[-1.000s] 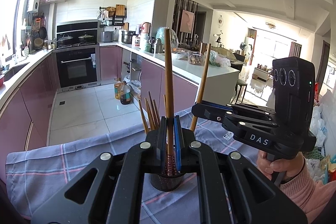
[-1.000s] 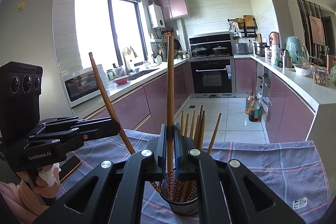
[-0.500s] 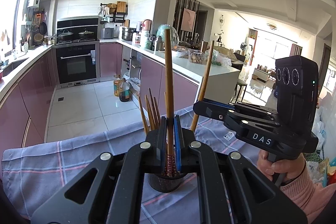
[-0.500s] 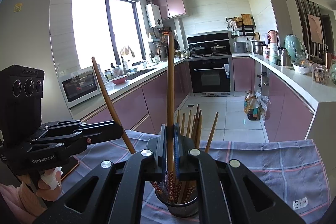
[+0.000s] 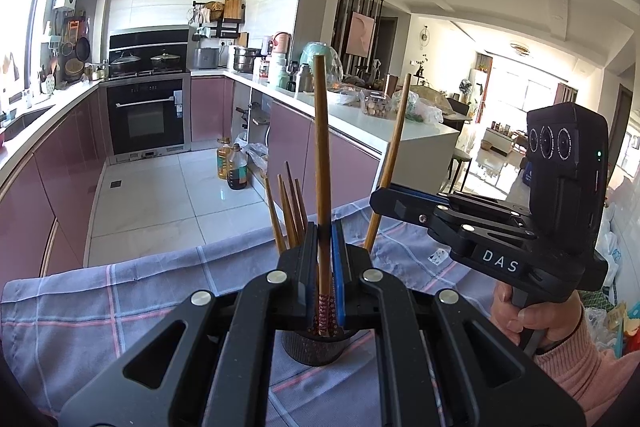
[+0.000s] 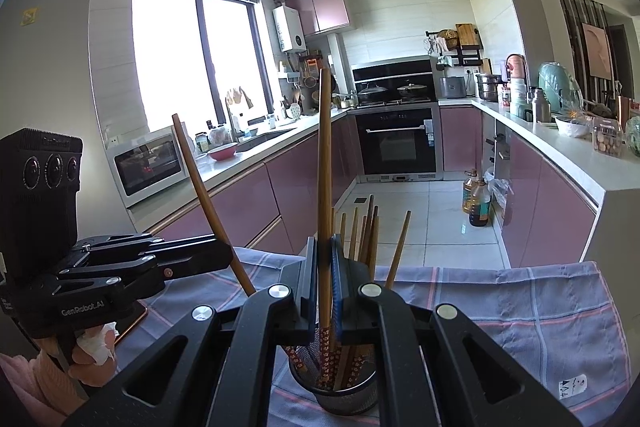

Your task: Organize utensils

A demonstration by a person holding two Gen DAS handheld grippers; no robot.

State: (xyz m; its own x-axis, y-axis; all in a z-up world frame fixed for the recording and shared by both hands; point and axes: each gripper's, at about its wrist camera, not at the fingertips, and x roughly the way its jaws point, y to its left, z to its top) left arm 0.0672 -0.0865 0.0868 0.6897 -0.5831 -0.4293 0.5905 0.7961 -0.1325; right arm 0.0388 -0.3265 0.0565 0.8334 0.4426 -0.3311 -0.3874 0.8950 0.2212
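The right gripper [image 6: 323, 259] has its jaws clamped on 1 upright wooden chopstick [image 6: 324, 163]; directly below its fingertips stands a black mesh holder [image 6: 344, 397] full of chopsticks [image 6: 366, 231], on a blue checked cloth [image 6: 532, 311]; to its left the left gripper [image 6: 224, 259] grips a 2nd chopstick [image 6: 204, 195], tilted, its lower end hidden behind the right gripper's frame.

Home kitchen — oven [image 6: 398, 143], pink cabinets [image 6: 256, 203], sink [image 6: 266, 137].

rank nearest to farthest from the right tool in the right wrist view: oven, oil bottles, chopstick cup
1. chopstick cup, right under the right tool, on the cloth.
2. oil bottles, on the floor, right side.
3. oven, against the back wall.
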